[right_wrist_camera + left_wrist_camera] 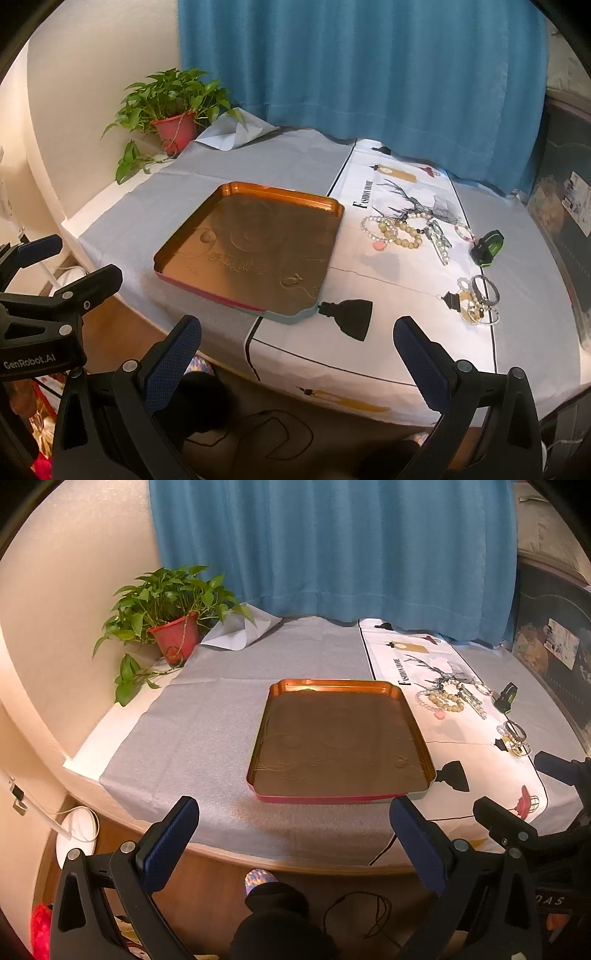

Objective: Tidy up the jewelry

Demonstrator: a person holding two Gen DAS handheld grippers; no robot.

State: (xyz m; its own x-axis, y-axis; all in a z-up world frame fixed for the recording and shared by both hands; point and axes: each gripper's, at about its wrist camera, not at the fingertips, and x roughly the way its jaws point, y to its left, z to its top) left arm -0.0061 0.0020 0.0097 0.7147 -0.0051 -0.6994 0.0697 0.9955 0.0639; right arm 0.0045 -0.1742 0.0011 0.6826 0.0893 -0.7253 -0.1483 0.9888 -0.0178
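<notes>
beaded bracelets [400, 230] on printed cloth [406, 332], glossy square tray [221, 195] bare, left claw [293, 843] and right claw [297, 363] apart

Empty copper tray [243, 251] (flat on the cloth), beaded bracelets [397, 229] heaped just right.

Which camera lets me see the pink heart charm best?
The right wrist view. There the pink heart charm sits nearer the middle of the picture, clear beside the bead bracelets. The left wrist view shows it too, but smaller and further off to the side.
</notes>
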